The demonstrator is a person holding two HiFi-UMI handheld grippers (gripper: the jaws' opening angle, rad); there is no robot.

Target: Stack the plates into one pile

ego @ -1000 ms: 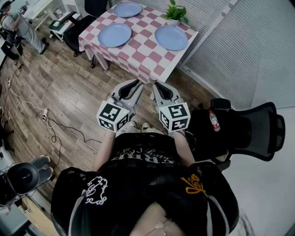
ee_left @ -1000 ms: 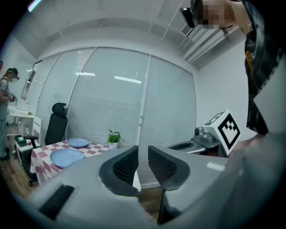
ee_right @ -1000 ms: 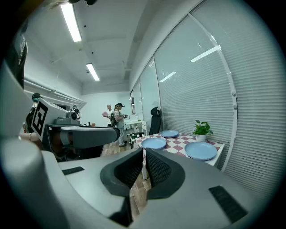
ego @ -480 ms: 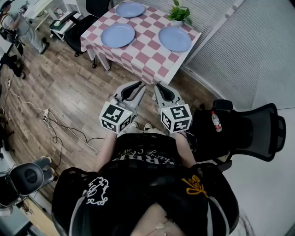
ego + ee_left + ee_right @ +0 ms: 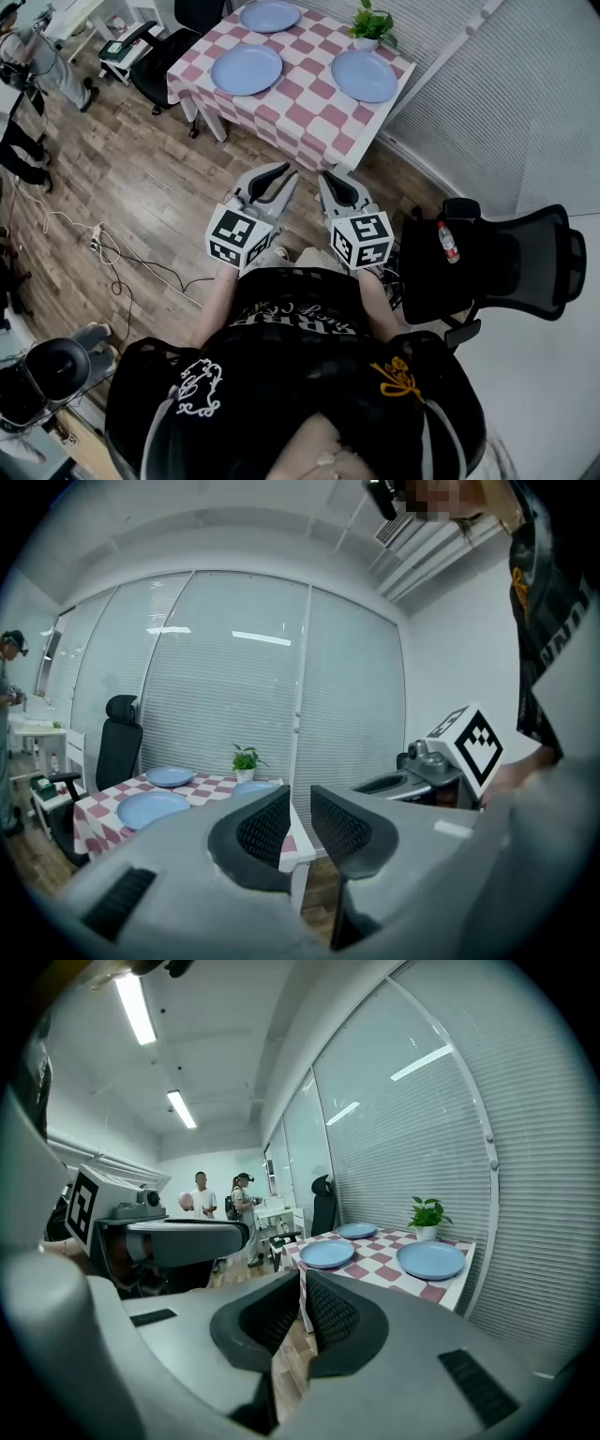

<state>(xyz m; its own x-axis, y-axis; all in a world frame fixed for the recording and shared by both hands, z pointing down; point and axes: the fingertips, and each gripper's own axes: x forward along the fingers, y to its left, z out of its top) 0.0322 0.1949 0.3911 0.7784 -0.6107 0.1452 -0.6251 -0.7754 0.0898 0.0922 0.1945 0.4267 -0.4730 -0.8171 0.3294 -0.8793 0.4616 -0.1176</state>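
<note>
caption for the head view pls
Left gripper and right gripper, both shut and empty, held short of the checkered table with three unstacked blue plates.

All three plates (image 5: 247, 68) are light blue, tablecloth (image 5: 314, 117) is pink-and-white checks, potted plant (image 5: 372, 22) green with a white pot, office chair (image 5: 497, 267) black, floor (image 5: 141, 178) brown wood planks.

1. Open wood floor (image 5: 159, 178) fills the left and middle of the head view, in front of the left gripper (image 5: 281, 174) and the right gripper (image 5: 329, 178).
2. The table (image 5: 314, 127) stands at the upper middle.
3. Three blue plates (image 5: 247, 68) lie apart on it, with bare cloth between them.
4. A plant (image 5: 372, 25) stands at the top edge, near the rightmost plate.
5. A black chair (image 5: 497, 272) with a bottle (image 5: 447, 241) sits at the right, near the right gripper.
6. Another chair (image 5: 159, 66) stands left of the table.
7. Cables (image 5: 97, 247) lie at the left.
</note>
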